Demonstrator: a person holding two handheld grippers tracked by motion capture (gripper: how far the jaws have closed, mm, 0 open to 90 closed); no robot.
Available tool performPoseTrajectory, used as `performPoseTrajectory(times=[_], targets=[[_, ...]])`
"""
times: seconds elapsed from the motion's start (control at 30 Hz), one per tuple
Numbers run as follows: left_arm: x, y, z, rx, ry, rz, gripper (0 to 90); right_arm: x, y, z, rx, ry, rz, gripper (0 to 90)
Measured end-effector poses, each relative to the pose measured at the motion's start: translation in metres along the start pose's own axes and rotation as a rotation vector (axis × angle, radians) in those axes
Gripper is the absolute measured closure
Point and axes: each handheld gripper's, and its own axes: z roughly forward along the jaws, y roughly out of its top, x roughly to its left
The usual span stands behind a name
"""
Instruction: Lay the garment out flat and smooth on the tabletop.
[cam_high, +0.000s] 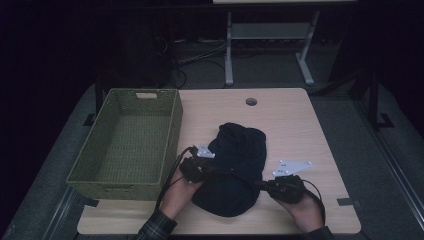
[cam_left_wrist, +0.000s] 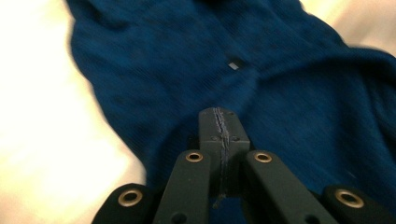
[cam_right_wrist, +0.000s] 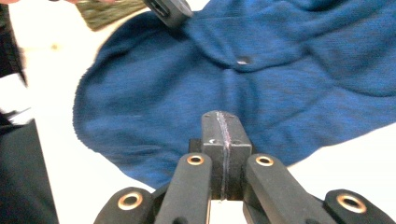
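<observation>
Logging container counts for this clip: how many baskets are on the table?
1. A green woven basket sits on the table's left side, beside the dark blue knit garment. Nothing shows inside it; its near wall hides part of the floor.

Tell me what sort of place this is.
Probably a lab or workshop set up for recording: a plain wooden table on grey carpet, cables trailing on the floor, a metal desk frame behind, darkness all round.

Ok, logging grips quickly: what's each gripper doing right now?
Left gripper: closed on the blue garment.
Right gripper: closed on the same garment.
</observation>
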Motion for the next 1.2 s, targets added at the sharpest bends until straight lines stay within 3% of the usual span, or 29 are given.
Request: performPoseTrajectory(times=[0.17,0.27,0.47,0.7,0.87,0.93,1.03,1.2], targets=[[-0.004,-0.016,0.004,0.049,-0.017,0.003,89.7,0.012,-0.004,0.009,0.037,0.045,-0.007,89.9],[-0.005,-0.023,0.007,0.082,-0.034,-0.001,89.7,0.014,-0.007,0.018,0.085,0.047,-0.023,89.9],[-0.013,-0.028,0.009,0.109,-0.075,0.013,89.7,0.008,-0.012,0.026,0.169,-0.028,-0.04,90.0],[-0.027,-0.026,0.014,0.099,-0.152,0.02,89.6,-0.017,-0.014,0.016,0.173,-0.127,-0.008,90.0],[-0.034,-0.023,0.018,0.089,-0.181,0.032,89.6,-0.033,-0.014,0.013,0.179,-0.166,0.013,90.0],[-0.034,-0.023,0.018,0.092,-0.184,0.044,89.6,-0.035,-0.012,0.013,0.182,-0.163,0.015,90.0],[-0.034,-0.02,0.013,0.056,-0.194,0.028,89.6,-0.034,-0.011,0.01,0.166,-0.146,0.016,90.0],[-0.024,-0.01,0.002,0.005,-0.185,0.017,89.6,-0.034,0.002,-0.002,0.092,-0.122,0.004,89.9]])
